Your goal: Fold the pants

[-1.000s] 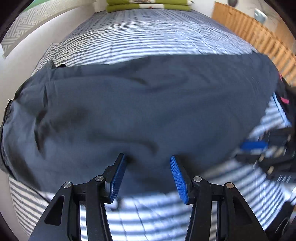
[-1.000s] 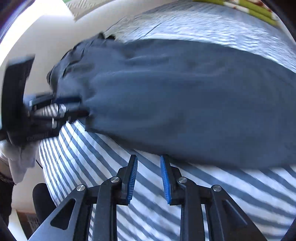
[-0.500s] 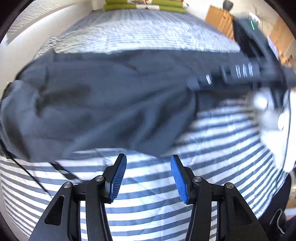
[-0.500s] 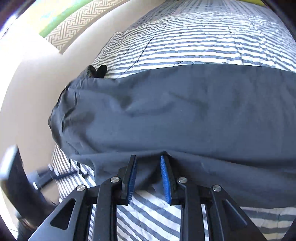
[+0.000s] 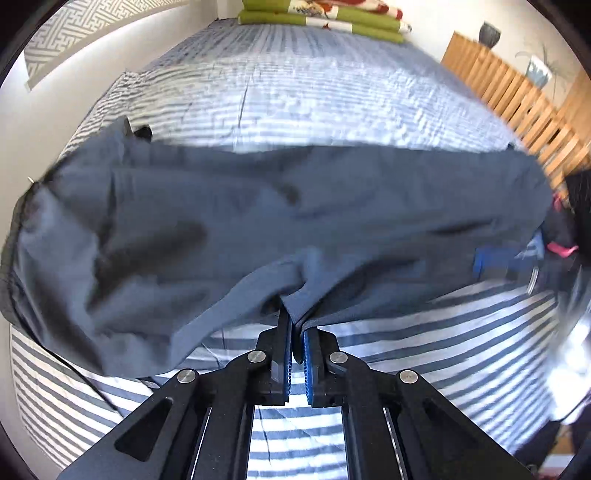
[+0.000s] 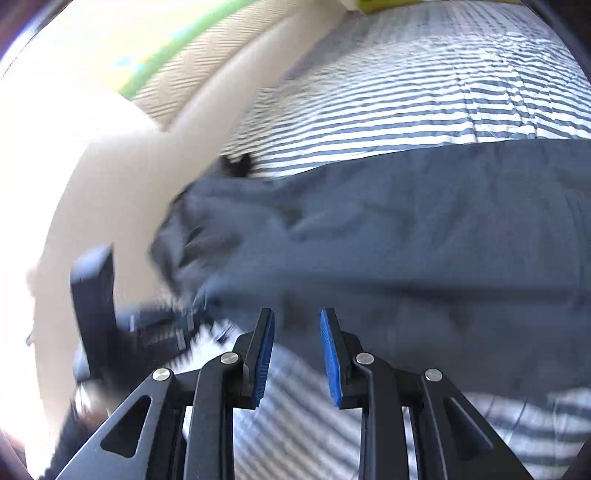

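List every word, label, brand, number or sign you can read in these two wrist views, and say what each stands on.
None can be read.
Dark navy fabric pants: no visible label or print.
Blue-and-white striped bed cover: stripes only.
Folded green patterned bedding at the far end: shapes, no legible text.
Grey key-pattern wall panel: ornament, not lettering.
Black two-finger left gripper and right gripper: no markings.

My bed's blue-and-white striped quilt [image 5: 332, 92] in bright sun, green folded bedding [image 5: 321, 18] at its far end, wooden slatted screen [image 5: 517, 96] right, pale wall [image 5: 110, 44] left, possibly patterned wallpaper [image 5: 74, 33].
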Demonstrator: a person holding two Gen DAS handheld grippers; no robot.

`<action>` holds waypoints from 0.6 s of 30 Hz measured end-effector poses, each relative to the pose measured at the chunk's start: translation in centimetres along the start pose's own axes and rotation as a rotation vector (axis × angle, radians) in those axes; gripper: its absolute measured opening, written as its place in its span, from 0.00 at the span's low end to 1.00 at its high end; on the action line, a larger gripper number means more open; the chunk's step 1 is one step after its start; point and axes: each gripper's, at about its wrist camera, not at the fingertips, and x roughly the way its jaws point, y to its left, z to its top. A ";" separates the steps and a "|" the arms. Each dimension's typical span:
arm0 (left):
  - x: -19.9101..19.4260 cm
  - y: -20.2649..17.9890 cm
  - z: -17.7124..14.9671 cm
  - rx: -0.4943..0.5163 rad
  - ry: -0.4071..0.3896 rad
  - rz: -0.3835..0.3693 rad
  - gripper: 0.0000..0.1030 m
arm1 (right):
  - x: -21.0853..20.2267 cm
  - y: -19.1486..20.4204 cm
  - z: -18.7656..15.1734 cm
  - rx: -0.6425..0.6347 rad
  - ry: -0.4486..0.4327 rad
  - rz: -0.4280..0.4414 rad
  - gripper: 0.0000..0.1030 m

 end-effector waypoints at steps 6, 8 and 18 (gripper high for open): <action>-3.1 -0.6 1.1 0.025 0.023 0.007 0.04 | 2.9 1.0 -0.6 -0.032 0.005 -0.094 0.23; -3.5 -1.0 0.3 0.045 0.049 0.005 0.04 | 2.3 0.6 0.4 0.005 -0.049 -0.087 0.23; -2.5 -3.0 -5.9 0.065 0.210 -0.078 0.07 | 5.8 0.7 -2.2 -0.005 0.111 -0.130 0.24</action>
